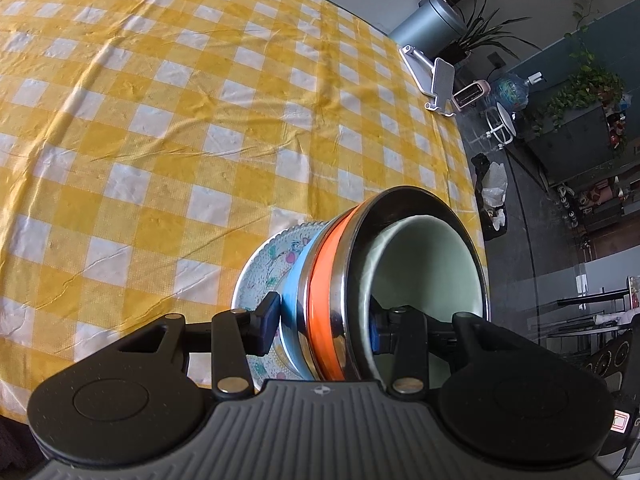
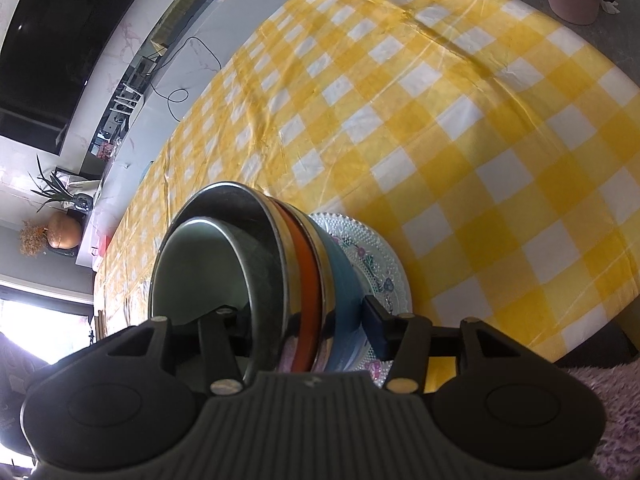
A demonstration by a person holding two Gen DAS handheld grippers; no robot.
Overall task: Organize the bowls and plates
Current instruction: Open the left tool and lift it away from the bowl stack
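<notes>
Stack of bowls on a patterned plate, held from both sides near the table's edge.

The left gripper (image 1: 324, 326) jaws clamp the bowls (image 1: 332, 280) and the right gripper (image 2: 304, 326) jaws straddle them; I cannot tell if they still press. The plate (image 2: 378, 264) seems set on the table (image 2: 440, 128). Next is probably releasing and backing away. Open cloth lies beyond; the edge is close.

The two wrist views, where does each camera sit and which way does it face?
Left wrist: on the left gripper, looking down along its fingers at the bowl stack, the checked tablecloth beyond.
Right wrist: on the right gripper, angled down at the same stack from its other side.
Shared: stack, floral plate, tablecloth; only grippers show.
</notes>
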